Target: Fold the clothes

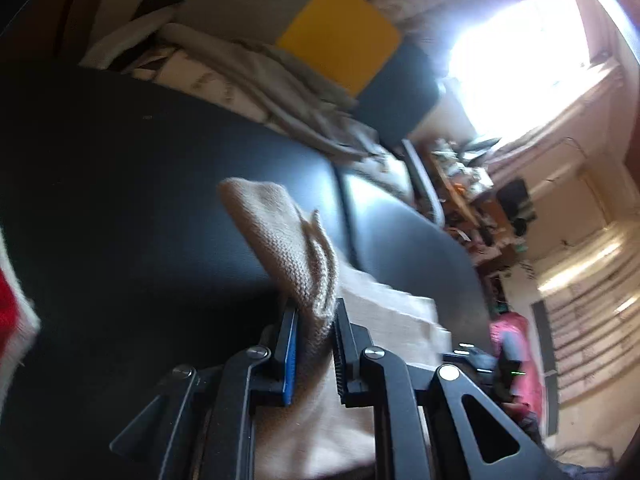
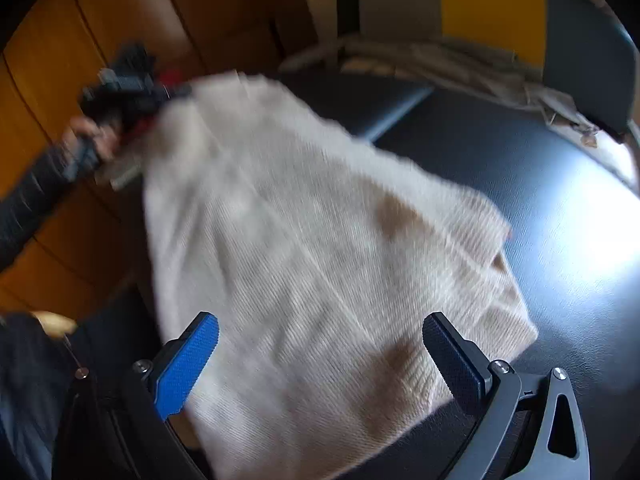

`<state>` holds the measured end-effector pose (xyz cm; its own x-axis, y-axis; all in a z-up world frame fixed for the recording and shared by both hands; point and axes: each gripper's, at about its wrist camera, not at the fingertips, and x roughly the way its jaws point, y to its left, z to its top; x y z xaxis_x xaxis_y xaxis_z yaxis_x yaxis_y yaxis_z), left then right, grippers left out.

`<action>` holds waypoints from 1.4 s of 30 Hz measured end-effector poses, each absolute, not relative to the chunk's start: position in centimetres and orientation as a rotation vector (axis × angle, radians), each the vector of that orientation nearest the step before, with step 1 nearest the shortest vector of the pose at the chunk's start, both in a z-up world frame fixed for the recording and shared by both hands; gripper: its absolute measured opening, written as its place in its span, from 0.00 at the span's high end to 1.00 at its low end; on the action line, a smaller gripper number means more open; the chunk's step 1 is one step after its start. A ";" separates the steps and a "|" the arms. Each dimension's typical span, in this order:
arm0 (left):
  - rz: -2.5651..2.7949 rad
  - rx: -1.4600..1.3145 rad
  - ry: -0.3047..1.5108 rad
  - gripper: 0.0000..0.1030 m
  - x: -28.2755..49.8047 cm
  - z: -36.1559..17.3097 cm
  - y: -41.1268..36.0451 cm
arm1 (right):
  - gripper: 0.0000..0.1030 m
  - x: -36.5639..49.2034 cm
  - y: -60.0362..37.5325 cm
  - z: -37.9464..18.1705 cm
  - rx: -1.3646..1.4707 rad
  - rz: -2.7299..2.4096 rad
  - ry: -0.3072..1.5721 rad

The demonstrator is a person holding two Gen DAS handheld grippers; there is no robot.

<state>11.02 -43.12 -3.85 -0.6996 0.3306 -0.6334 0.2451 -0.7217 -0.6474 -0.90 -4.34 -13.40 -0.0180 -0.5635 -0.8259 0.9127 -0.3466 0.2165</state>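
Cream knit fabric of a sweater is clamped between the left gripper jaws, a bunched fold standing up above them. The right gripper stands wide apart, grasping nothing, with the sweater draped over the black table beneath it. Farther back lies a pile of beige cloth.

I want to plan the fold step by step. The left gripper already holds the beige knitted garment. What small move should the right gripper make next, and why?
Probably close the right gripper on the beige knitted garment. Its jaws stand open with the cloth between them, while the left gripper pinches one edge, so only one side is held above the black table.
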 end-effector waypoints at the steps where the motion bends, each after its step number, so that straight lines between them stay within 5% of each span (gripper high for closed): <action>1: 2.592 -1.183 -1.144 0.87 10.9 -3.3 -42.3 | 0.00 -1.0 -4.4 -14.3 1.083 -1.628 0.486; 12: 2.355 -1.060 -1.050 0.87 4.0 0.6 -27.4 | 0.00 -0.1 -3.2 -16.7 1.010 -1.713 0.366; 16: 2.252 -1.126 -1.040 0.89 0.3 -1.4 -22.2 | 0.00 -0.3 -2.3 -17.0 0.995 -1.724 0.269; 18: 2.202 -1.164 -1.043 1.00 -1.4 -2.7 -19.9 | 0.00 -0.3 -1.9 -17.1 0.981 -1.727 0.227; 26: 2.176 -1.308 -1.015 1.00 -4.2 -6.9 -16.3 | 0.00 0.3 -1.0 -17.8 0.931 -1.736 0.159; 30: 2.262 -1.255 -0.965 0.82 -1.5 -5.3 -18.0 | 0.00 0.5 -0.5 -18.0 0.917 -1.730 0.121; 36: 2.529 -1.134 -0.623 0.64 6.1 -1.4 -21.8 | 0.00 0.8 -0.2 -18.1 0.909 -1.736 0.115; 39: 2.567 -1.193 -0.410 0.39 8.4 -1.6 -21.5 | 0.00 1.4 -0.5 -18.2 0.904 -1.754 0.148; 42: 2.561 -1.241 -0.258 0.29 10.0 -3.0 -20.9 | 0.00 2.0 -0.8 -18.3 0.900 -1.772 0.183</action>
<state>9.95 -20.92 -2.99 -0.5899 0.3282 -0.7378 -0.1745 -0.9439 -0.2803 1.96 -0.78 -18.30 -0.1252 -0.7504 -0.6491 0.8674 -0.4004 0.2956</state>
